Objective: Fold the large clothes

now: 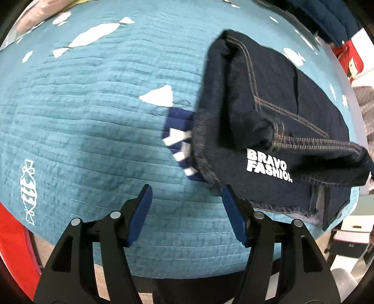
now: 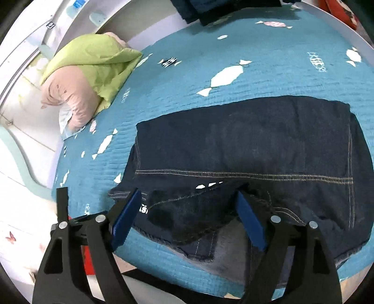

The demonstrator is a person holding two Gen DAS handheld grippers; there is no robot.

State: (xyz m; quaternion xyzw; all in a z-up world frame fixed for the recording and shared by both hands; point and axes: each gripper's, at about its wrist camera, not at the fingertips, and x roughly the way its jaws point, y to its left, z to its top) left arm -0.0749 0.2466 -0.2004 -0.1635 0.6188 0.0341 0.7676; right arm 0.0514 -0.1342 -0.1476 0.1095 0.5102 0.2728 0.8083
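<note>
Left wrist view. My left gripper (image 1: 187, 196): jaws spread, blue pads (image 1: 140, 217) bare, nothing between them, poised over the quilt. Teal bedspread (image 1: 93, 140): ribbed quilting, white candy-shaped patches, one dark blue striped patch (image 1: 180, 138) partly tucked under the denim. Folded dark jeans (image 1: 275, 131): lying on the bedspread to the right of my jaws, tan double stitching along the seams, white lettering "BRAVO FASHION" (image 1: 268, 167) on the lower layer. Its near raw hem lies just beside my right-hand pad; I cannot tell whether they touch. Red item (image 1: 348, 58) at the far right edge, off the bed.

Right wrist view. My right gripper (image 2: 189, 210): jaws wide apart, pads (image 2: 251, 222) clear of the cloth, pinching nothing; a loose flap of denim lies between and below them. Jeans (image 2: 245, 145): folded into a broad rectangle across the middle of the bedspread (image 2: 280, 70), one stitched seam running left to right, rumpled layers at the near edge by the bed's border. Green and pink bedding bundle (image 2: 91, 77): at the far left of the bed, well apart from the jeans. More dark garments (image 2: 210, 11): at the far edge of the bed, top of view.
</note>
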